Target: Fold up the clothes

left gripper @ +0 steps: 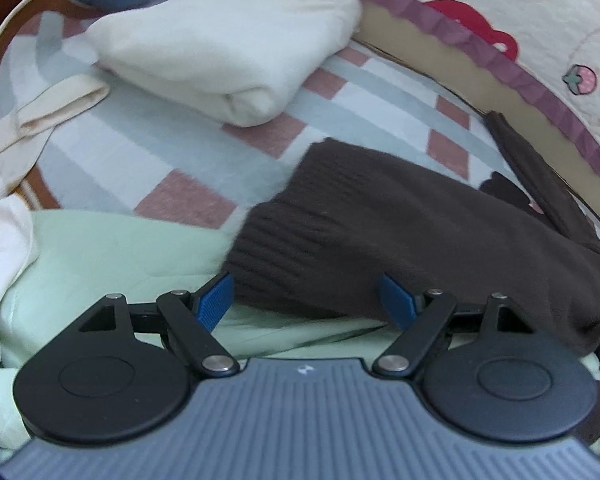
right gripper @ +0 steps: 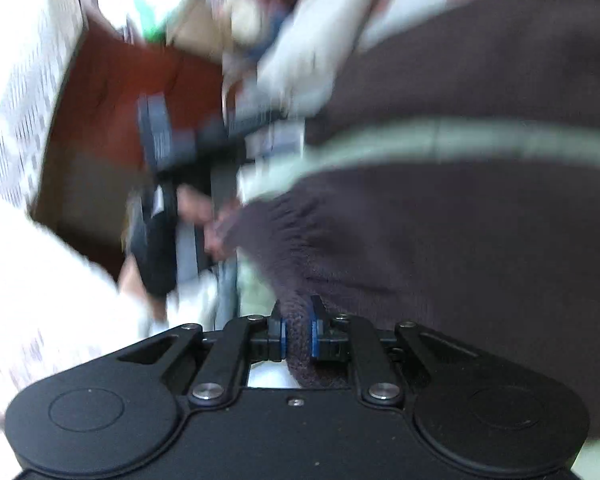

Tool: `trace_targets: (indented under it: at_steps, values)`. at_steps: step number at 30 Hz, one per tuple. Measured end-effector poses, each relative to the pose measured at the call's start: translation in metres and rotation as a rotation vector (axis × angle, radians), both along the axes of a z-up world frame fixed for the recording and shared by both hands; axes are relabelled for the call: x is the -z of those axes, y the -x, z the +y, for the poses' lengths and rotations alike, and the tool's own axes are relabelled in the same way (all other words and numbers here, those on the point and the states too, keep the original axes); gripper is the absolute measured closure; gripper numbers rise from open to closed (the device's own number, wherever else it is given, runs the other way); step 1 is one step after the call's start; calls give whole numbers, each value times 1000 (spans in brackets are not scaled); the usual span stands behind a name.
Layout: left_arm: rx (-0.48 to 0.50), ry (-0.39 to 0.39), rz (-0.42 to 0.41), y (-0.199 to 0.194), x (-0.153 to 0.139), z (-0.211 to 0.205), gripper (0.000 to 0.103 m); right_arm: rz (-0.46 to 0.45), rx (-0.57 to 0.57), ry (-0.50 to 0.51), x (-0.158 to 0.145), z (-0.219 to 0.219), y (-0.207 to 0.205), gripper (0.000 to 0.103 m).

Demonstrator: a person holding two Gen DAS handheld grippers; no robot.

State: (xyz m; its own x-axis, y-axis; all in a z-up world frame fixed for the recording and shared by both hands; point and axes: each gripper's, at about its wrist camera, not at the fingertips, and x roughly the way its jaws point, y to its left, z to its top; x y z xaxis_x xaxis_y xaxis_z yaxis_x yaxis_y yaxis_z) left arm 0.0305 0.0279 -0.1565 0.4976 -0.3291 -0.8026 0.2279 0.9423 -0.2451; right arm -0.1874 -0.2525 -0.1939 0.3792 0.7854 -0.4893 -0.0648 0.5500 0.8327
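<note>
Right gripper (right gripper: 299, 334): my jaws are narrow and pinched on a ribbed fold of the brown knit (right gripper: 460, 240); fabric fills the gap between the blue pads.
Left gripper (left gripper: 306, 300): jaws wide, nothing held; the brown knit's ribbed edge lies just past the pads, over the gap between them.
Brown knit (left gripper: 380, 220): sprawled near and to the right, part on the green cloth (left gripper: 100, 256), part on the striped mat (left gripper: 148, 152).
Done pile: a folded cream piece (left gripper: 228, 52) sits far left on the mat, well apart from my work.
Risk, slip: I only have a thin bunch of knit on the right; a hard pull could drag it out of the pads.
Risk, snag: closing the left jaws low might catch the green cloth together with the knit, and both would lift.
Risk, view: the right view is badly smeared, so I can't judge the edge there; a fold made blind may land crooked.
Risk, stretch: one-handed hauling could skew the ribbing.
</note>
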Motion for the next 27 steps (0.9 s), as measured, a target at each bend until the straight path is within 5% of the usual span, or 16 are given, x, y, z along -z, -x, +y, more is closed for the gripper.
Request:
trace_targets:
  at_steps: [5, 8, 11, 14, 16, 19, 22, 24, 25, 26, 27]
  values:
    - [-31, 21, 5, -4, 1, 9, 23, 2, 4, 83, -11, -14, 12, 55]
    - [-36, 45, 14, -4, 2, 9, 23, -71, 199, -41, -16, -69, 24, 44]
    - [-34, 74, 32, -5, 5, 5, 23, 5, 511, -125, 5, -145, 40, 42]
    - [-28, 103, 54, -6, 9, 1, 23, -2, 634, 162, -10, -179, 57, 42]
    - [-28, 126, 69, -8, 12, -1, 23, 10, 603, 413, -24, -178, 55, 42]
    - [-6, 193, 118, -12, 19, -4, 24, 58, 539, 587, -23, -172, 41, 44]
    - [-10, 273, 168, -12, 24, -10, 24, 73, 558, 954, -18, -152, 23, 43]
    - [-8, 267, 164, -12, 25, -14, 24, 53, 527, 1065, -9, -150, 10, 44]
    - [-8, 264, 163, -13, 25, -16, 24, 72, 493, 1088, -3, -155, 5, 49]
    - [-8, 262, 162, -13, 25, -18, 24, 83, 469, 1091, 0, -161, 2, 83]
    - [-13, 263, 163, -14, 25, -17, 24, 81, 452, 1090, 0, -167, 1, 91]
